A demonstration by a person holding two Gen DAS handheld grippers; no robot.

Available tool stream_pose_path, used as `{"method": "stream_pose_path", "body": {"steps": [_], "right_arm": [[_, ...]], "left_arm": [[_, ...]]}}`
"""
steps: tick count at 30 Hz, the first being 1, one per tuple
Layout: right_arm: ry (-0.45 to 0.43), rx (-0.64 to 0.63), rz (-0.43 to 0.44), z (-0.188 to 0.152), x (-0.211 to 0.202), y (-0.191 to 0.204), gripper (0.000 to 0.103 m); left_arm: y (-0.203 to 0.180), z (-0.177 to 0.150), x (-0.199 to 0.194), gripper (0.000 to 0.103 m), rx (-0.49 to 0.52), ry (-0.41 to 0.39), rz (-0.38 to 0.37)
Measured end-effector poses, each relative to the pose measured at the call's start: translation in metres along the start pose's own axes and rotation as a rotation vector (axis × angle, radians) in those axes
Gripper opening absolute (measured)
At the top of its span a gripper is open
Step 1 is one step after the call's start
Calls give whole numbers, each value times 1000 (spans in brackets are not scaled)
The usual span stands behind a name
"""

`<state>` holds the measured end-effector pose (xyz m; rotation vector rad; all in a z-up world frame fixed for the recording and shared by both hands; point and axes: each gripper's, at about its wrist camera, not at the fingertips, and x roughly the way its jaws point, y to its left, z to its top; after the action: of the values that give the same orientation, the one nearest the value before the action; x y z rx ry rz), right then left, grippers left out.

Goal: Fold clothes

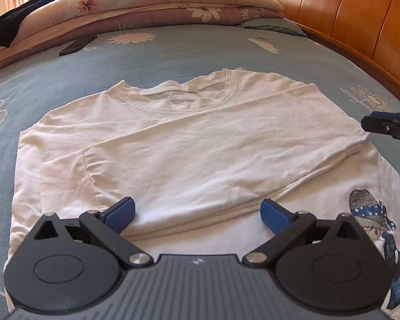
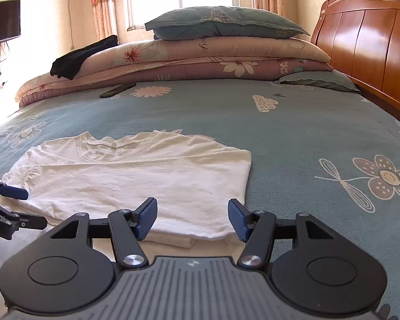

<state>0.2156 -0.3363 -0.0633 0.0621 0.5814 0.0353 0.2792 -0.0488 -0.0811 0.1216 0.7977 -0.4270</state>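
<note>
Both tongs, left tongs (image 1: pixel 197 214) and right tongs (image 2: pixel 192 218), I see spread wide, pinching nothing, above one white shirt (image 1: pixel 189 144) lying folded on the bed (image 2: pixel 293 138); two pillows (image 2: pixel 221 22) behind.

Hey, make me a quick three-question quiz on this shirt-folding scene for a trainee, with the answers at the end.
1. True or false: the left gripper is shut on the white shirt.
2. Which thing lies on the blue bedsheet near the stacked quilts? A) a dark phone B) a book C) a mug
3. Fill in: the shirt's sleeves are folded ___ its body.

Key
1. False: its jaws stand open over the shirt, and so do those of the right gripper.
2. A: the dark phone.
3. Across: both sleeves lie over the body, neckline pointing toward the quilts.
</note>
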Motion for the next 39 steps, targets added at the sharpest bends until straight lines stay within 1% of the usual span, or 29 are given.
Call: {"method": "stream_pose_path", "body": {"steps": [1, 3, 5, 6, 7, 9, 11, 13, 14, 15, 17, 19, 21, 23, 26, 29, 31, 32, 34, 36, 37, 39], "right_arm": [[1, -5, -10, 0, 0, 3, 66], [2, -6, -36, 4, 4, 10, 70], [25, -14, -47, 13, 15, 23, 70], [38, -19, -53, 17, 21, 30, 70], [51, -26, -56, 22, 28, 38, 71], [72, -52, -62, 27, 44, 53, 71], [93, -73, -81, 27, 61, 66, 72], [128, -60, -108, 19, 71, 68, 72], [136, -51, -121, 14, 75, 69, 77], [118, -41, -130, 8, 72, 69, 84], [107, -43, -156, -3, 63, 69, 92], [115, -51, -163, -8, 53, 72, 94], [122, -67, -169, -5, 43, 79, 94], [91, -90, -140, 5, 36, 91, 94], [58, -124, -66, 23, 38, 118, 95], [89, -160, -4, 24, 58, 147, 96], [150, -197, -3, 13, 73, 163, 96], [166, -200, -11, 6, 75, 166, 95], [142, -151, -13, -3, 67, 163, 96], [180, -130, 30, -2, 59, 159, 98], [168, -139, 27, 0, 56, 161, 98], [115, -160, 9, 7, 52, 168, 98]], "left_arm": [[1, -2, -7, 100, -4, -26, -6], [5, -5, -23, 100, -27, -103, -28], [15, -8, -35, 101, -64, -186, -71], [23, -11, -37, 101, -90, -217, -87], [31, -12, -38, 101, -116, -230, -94], [47, -12, -35, 101, -165, -203, -73], [58, -14, -33, 101, -202, -206, -26], [64, -15, -31, 101, -213, -204, 6], [65, -15, -29, 101, -212, -197, 18], [65, -15, -28, 101, -210, -189, 29], [67, -15, -26, 101, -208, -175, 53], [68, -14, -24, 101, -205, -160, 76], [69, -14, -28, 101, -206, -174, 82], [72, -13, -32, 101, -213, -198, 97], [78, -12, -34, 101, -225, -214, 160], [87, -11, -33, 101, -251, -212, 201], [90, -11, -35, 101, -257, -225, 207], [90, -11, -35, 101, -253, -232, 216], [91, -10, -36, 101, -243, -243, 238], [91, -9, -35, 101, -241, -250, 256], [92, -9, -35, 101, -245, -252, 260], [94, -9, -35, 101, -265, -256, 250]]}}
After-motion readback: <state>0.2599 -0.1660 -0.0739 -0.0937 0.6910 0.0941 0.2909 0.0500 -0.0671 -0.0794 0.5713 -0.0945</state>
